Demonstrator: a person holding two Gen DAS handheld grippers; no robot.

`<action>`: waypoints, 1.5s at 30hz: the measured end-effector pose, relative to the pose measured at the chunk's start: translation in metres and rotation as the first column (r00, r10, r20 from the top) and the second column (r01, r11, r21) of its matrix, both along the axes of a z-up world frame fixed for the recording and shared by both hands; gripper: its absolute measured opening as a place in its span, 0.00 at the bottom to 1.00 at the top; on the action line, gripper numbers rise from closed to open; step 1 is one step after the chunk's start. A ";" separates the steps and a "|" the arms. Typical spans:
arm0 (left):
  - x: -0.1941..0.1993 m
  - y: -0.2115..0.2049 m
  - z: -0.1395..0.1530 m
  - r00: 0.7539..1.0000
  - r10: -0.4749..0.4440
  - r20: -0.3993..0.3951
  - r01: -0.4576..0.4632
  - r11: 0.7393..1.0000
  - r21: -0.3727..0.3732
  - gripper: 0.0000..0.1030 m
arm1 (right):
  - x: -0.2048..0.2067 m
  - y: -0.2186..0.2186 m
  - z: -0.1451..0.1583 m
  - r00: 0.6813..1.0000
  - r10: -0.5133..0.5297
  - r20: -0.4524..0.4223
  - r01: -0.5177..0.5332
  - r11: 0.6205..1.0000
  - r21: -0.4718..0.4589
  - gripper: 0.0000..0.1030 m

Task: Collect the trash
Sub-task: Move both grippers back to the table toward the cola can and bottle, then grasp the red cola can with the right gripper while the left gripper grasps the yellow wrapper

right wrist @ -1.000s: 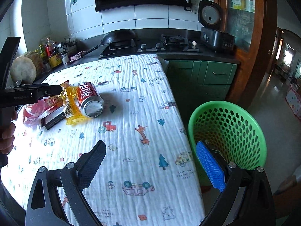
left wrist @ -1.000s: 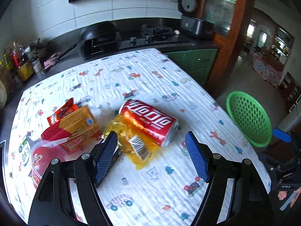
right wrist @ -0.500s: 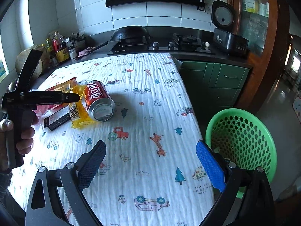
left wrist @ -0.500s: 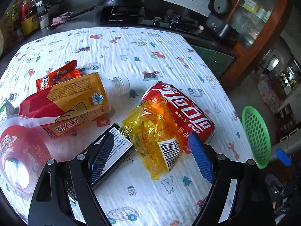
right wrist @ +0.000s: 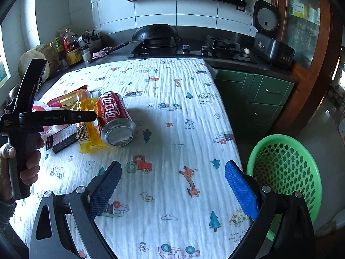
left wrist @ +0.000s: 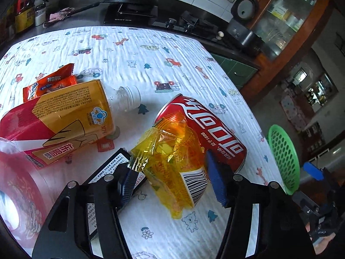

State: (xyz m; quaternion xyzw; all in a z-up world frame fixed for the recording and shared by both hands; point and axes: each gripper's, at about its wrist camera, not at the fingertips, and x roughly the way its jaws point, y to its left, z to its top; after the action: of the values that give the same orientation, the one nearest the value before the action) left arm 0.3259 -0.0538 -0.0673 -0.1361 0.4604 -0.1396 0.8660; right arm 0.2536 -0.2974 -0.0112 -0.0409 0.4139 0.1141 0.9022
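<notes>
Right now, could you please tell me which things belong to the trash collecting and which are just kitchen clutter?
Job: yellow wrapper, red can, juice carton, orange packet, plastic bottle, green basket.
Clutter: wok, rice cooker, sauce bottles.

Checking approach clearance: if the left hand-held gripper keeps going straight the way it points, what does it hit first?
Most likely the yellow wrapper, already between the closing fingers of the left hand-held gripper. Just beyond it lies the red can, which the wrapper overlaps. Whether the pads grip the wrapper yet is unclear.
</notes>
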 end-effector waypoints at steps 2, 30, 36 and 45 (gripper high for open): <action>-0.002 0.001 0.001 1.000 -0.006 0.006 0.006 1.000 0.003 0.49 | 0.003 0.005 0.001 1.000 0.013 0.001 -0.013 1.000 -0.005 0.91; -0.058 0.060 0.073 0.994 -0.009 0.113 0.003 0.998 0.059 0.33 | 0.098 0.113 -0.022 0.960 0.244 -0.137 -0.250 0.968 -0.026 0.85; -0.061 0.067 0.076 0.993 -0.001 0.118 -0.005 0.999 0.051 0.33 | 0.117 0.133 -0.041 0.950 0.255 -0.179 -0.269 0.961 -0.061 0.82; -0.061 0.069 0.075 0.994 -0.009 0.111 0.004 0.999 0.048 0.33 | 0.122 0.138 -0.052 0.951 0.236 -0.202 -0.251 0.967 -0.053 0.63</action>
State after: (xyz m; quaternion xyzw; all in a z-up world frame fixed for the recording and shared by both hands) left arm 0.2647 0.0151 0.0076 -0.1058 0.4152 -0.1387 0.8928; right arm 0.3759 -0.1592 -0.0629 -0.1157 0.4959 0.2116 0.8342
